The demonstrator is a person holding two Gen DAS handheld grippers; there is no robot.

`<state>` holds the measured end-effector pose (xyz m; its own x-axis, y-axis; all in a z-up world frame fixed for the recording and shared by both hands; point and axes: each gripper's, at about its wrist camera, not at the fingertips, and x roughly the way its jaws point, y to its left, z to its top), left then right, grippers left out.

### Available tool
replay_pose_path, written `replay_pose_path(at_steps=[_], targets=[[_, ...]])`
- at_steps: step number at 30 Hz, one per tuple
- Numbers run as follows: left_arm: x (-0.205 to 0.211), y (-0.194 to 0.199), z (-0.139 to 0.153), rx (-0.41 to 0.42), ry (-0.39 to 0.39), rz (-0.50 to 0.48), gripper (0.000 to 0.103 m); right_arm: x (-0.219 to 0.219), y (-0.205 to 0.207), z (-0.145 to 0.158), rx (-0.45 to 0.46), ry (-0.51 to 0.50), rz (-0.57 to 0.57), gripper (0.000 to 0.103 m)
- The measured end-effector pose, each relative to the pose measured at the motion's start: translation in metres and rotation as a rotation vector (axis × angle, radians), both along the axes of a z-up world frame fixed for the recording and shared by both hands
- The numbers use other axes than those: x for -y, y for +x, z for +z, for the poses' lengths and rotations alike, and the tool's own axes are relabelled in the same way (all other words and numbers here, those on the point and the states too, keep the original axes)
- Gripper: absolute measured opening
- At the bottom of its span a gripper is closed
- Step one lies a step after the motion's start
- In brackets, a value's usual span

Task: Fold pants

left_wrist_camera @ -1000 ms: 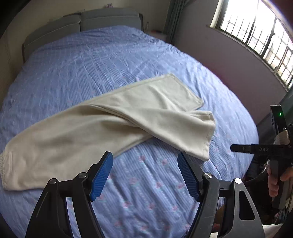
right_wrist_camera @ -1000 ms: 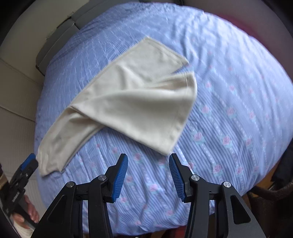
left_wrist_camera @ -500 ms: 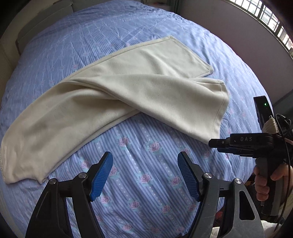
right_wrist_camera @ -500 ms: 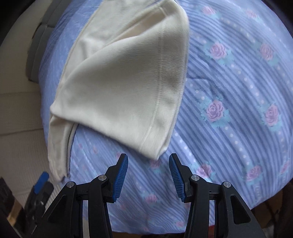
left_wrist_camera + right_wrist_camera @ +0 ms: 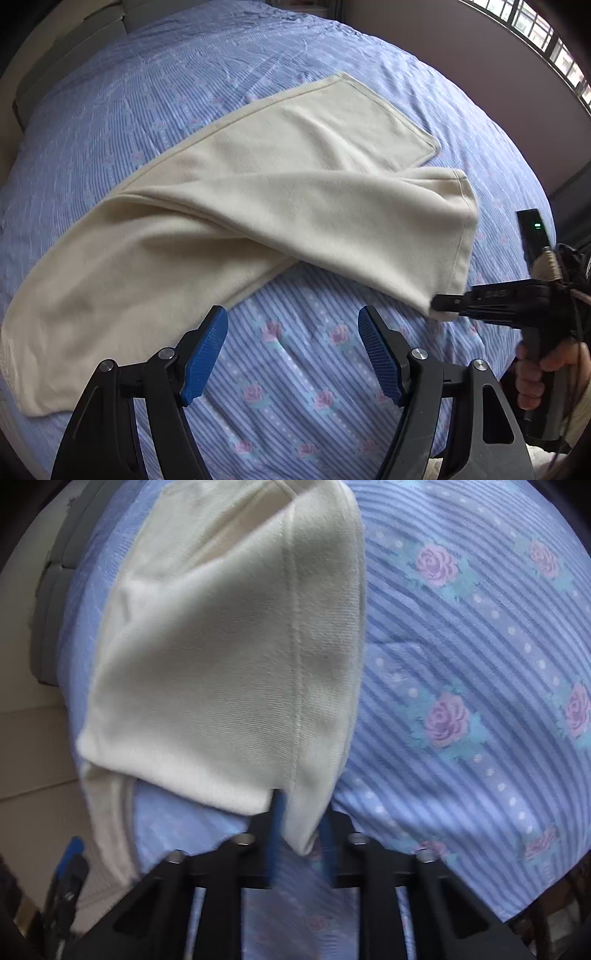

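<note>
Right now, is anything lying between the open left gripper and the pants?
Nothing visible. Only bare bedspread lies between the left gripper and the cream pants. The right gripper is closing on the leg's hem corner.

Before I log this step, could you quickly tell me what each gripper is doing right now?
Left gripper: open, holding nothing, above the bedspread.
Right gripper: closing on the hem corner of the cream pants.

The right gripper's (image 5: pixel 299 834) blurred fingers (image 5: pixel 277 812) hide the pants' (image 5: pixel 229 657) hem corner.
</note>
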<state>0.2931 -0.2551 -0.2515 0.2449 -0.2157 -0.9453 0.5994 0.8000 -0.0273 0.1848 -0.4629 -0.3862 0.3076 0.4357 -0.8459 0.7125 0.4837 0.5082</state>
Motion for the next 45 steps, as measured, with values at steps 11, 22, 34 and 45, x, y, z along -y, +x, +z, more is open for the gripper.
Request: replay_pose_path(at_steps=[11, 22, 34, 45], targets=[[0.01, 0.047, 0.044, 0.143, -0.055, -0.043, 0.073, 0.077, 0.1, 0.17, 0.459, -0.131, -0.168, 0.014], [0.051, 0.132, 0.045, 0.232, -0.045, 0.018, 0.075, 0.161, 0.262, 0.164, 0.415, -0.31, -0.067, 0.004], [0.066, 0.239, -0.014, 0.037, 0.018, -0.27, 0.072, 0.157, 0.297, 0.133, 0.243, -0.618, 0.42, 0.047], [0.038, 0.256, -0.037, -0.062, 0.084, -0.324, 0.061, 0.121, 0.334, 0.095, 0.304, -0.634, 0.663, 0.047]])
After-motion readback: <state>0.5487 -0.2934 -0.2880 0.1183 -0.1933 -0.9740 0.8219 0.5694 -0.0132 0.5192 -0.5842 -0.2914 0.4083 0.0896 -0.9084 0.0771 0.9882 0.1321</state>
